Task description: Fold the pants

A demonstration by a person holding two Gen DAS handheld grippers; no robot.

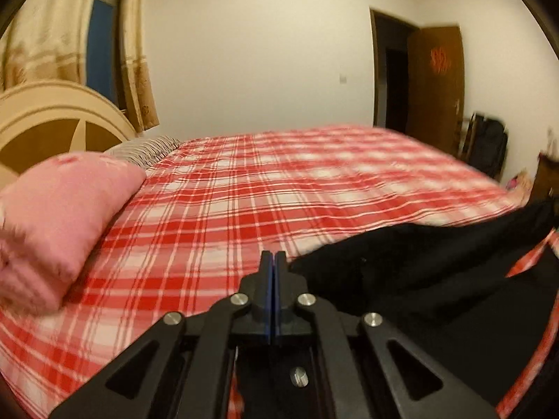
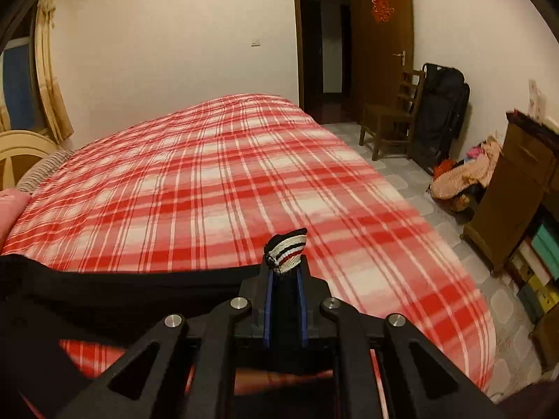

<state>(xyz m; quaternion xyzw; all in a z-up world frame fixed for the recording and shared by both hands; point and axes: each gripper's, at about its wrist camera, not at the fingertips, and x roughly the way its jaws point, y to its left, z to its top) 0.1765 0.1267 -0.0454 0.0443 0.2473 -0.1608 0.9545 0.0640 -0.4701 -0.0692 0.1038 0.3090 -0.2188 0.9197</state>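
The black pants (image 1: 419, 265) hang stretched above the red plaid bed (image 1: 227, 202), running from my left gripper (image 1: 273, 258) off to the right edge. Its jaws are pressed together and the fabric's end meets them on the right side. In the right wrist view the pants (image 2: 122, 289) stretch away to the left as a dark band. My right gripper (image 2: 284, 270) is shut on a bunched end with a white, black and red striped band (image 2: 288, 248) that sticks up between the blue pads (image 2: 268, 289).
A folded pink blanket (image 1: 59, 223) lies on the bed's left side by the headboard (image 1: 45, 129) and a striped pillow (image 1: 146, 148). Right of the bed (image 2: 209, 174) stand a wooden chair (image 2: 391, 118), a black bag (image 2: 442, 111), a clothes pile (image 2: 461, 178) and a brown cabinet (image 2: 513, 192).
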